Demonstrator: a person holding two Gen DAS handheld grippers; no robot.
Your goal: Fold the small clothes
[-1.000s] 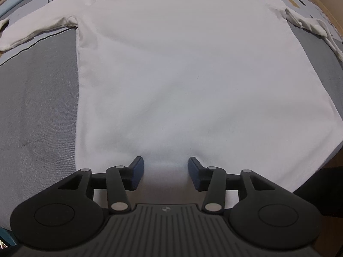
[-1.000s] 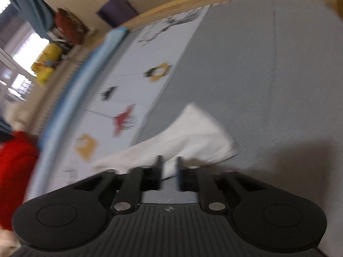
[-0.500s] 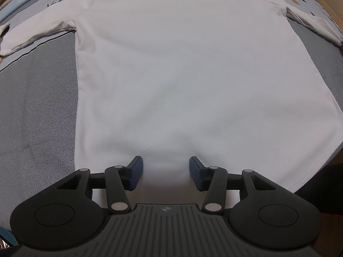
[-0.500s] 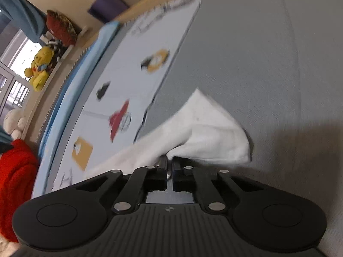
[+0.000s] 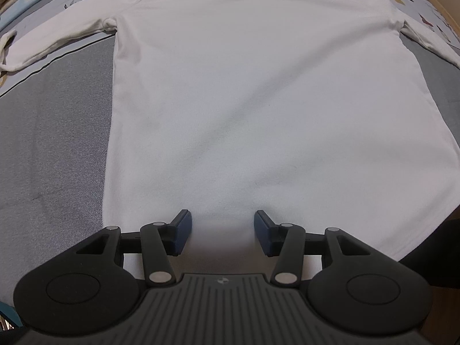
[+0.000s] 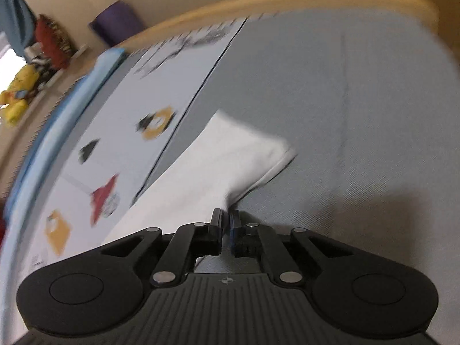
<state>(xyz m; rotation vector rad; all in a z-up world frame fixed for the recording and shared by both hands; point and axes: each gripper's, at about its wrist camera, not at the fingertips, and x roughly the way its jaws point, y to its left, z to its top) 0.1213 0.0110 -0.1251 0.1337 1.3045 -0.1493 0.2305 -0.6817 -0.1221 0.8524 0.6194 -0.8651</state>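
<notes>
The white long-sleeved cotton shirt point(image 5: 258, 92) lies spread flat on the grey bed cover point(image 5: 51, 143), straight ahead of the left gripper point(image 5: 221, 230), whose jaws stand spread above the hem, holding nothing. The right gripper point(image 6: 225, 224) is pinched on the white sleeve cuff point(image 6: 230, 161) just ahead of it. No fold shows yet; sleeves and body remain, I judge.

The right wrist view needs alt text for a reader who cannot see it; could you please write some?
The right gripper is shut on the edge of a white sleeve lying on a grey bed cover. Beside it lies a pale printed sheet, with a yellow soft toy blurred in the background.
</notes>
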